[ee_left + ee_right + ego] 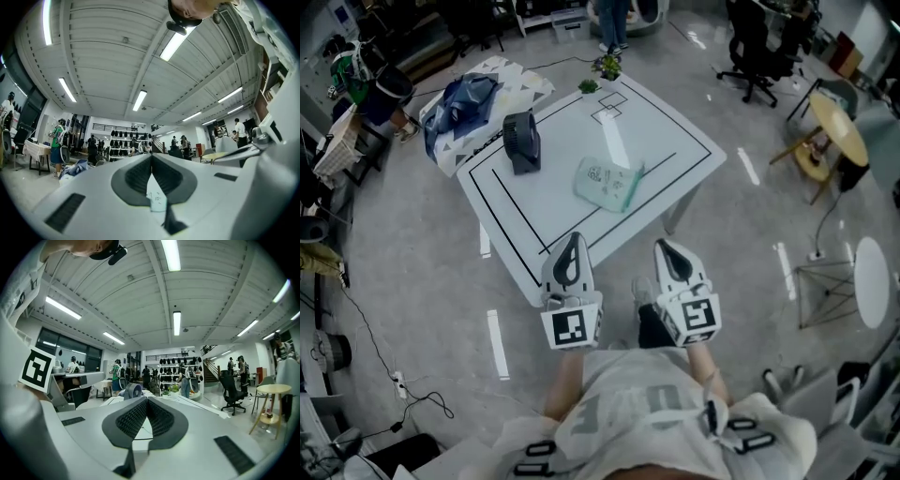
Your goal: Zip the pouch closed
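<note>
The pale green pouch (607,184) lies flat near the middle of the white table (675,141), with no gripper touching it. Both grippers hover short of the table's near corner, pointing toward it. My left gripper (573,240) is shut with nothing in it; in the left gripper view its dark pads (140,176) meet, and a pale printed sliver shows low in the slit. My right gripper (663,247) is also shut and holds nothing, its pads (159,418) pressed together in the right gripper view.
A black fan-like device (522,142) stands on the table's left side and also shows ahead as the fan (132,391). Small potted plants (606,67) sit at the far corner. A blue bag (461,101) lies on a covered stand beside the table. Office chairs (753,52) and a round side table (836,128) stand to the right.
</note>
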Action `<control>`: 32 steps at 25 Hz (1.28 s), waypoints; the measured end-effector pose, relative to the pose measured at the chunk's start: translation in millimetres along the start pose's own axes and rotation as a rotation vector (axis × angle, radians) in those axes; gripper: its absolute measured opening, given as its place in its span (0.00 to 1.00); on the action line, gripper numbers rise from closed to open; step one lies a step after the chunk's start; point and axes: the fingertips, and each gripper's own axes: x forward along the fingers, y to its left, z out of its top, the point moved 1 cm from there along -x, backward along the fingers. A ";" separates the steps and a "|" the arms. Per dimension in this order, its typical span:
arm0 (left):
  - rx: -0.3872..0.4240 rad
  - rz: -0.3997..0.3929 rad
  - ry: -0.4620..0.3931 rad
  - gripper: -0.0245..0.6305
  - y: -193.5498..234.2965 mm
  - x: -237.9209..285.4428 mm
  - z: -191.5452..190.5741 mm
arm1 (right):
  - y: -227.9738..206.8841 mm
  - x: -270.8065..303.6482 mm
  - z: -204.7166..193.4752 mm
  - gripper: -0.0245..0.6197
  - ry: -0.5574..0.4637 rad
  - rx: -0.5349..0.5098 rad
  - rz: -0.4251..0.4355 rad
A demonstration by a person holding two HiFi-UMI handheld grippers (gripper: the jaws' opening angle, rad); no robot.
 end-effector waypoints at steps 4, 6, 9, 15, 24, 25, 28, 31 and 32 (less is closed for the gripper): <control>0.037 0.016 -0.011 0.05 2.9 62.8 7.1 | -39.6 55.9 14.3 0.05 -0.012 0.017 0.030; 0.050 0.030 -0.024 0.05 3.7 94.0 12.9 | -65.5 82.4 22.5 0.05 -0.017 0.004 0.031; 0.061 0.066 -0.045 0.05 7.2 136.1 20.4 | -99.4 122.0 35.2 0.05 -0.031 -0.015 0.046; 0.081 0.121 -0.070 0.05 7.5 205.6 23.4 | -143.3 184.4 55.3 0.05 -0.065 -0.028 0.122; 0.089 0.229 -0.063 0.05 13.6 231.3 11.4 | -156.6 224.3 48.3 0.05 -0.068 -0.038 0.258; 0.089 0.242 -0.062 0.05 15.7 231.7 10.7 | -155.0 226.0 48.4 0.05 -0.077 -0.042 0.275; 0.093 0.265 -0.072 0.05 17.0 234.6 11.6 | -153.1 229.9 50.0 0.05 -0.106 -0.052 0.315; 0.105 0.261 -0.083 0.05 12.7 237.6 12.6 | -155.0 232.2 48.5 0.05 -0.106 -0.052 0.314; 0.107 0.256 -0.084 0.05 11.4 238.7 12.4 | -155.6 232.4 48.8 0.05 -0.108 -0.052 0.310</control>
